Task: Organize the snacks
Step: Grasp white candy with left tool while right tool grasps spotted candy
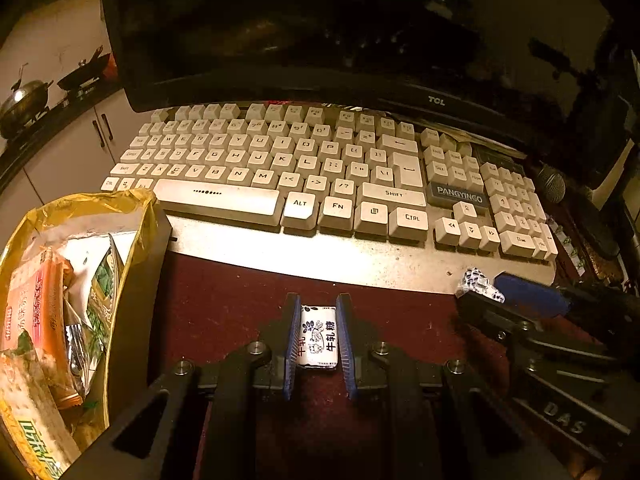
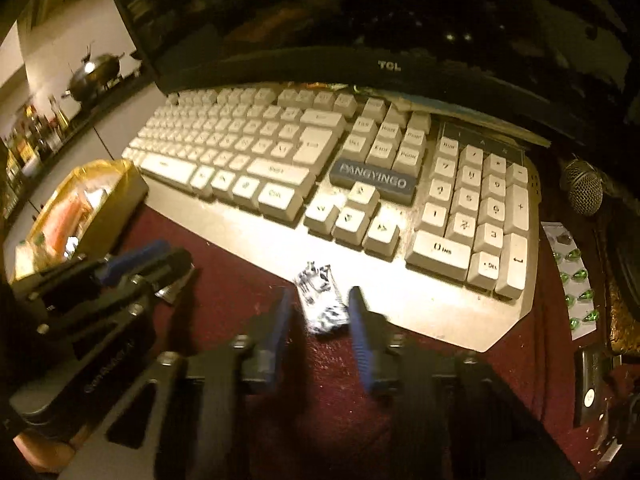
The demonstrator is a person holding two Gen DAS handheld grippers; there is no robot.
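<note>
My left claw [image 1: 318, 340] pinches the nougat candy [image 1: 319, 336] over the bench [image 1: 224, 304]; right claw [image 2: 320, 312] wide around the crumpled candy [image 2: 320, 300] by the keyboard [image 2: 280, 168]. I'd close slow, centred, then drop both in snack box [image 1: 136, 280]

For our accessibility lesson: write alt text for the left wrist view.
The left gripper clamps a white wrapped candy above a dark red table. A gold snack bag stands open at left, with a white keyboard behind.

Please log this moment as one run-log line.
left gripper: shut on nougat candy | right gripper: open around patterned candy | snack box: left
</note>
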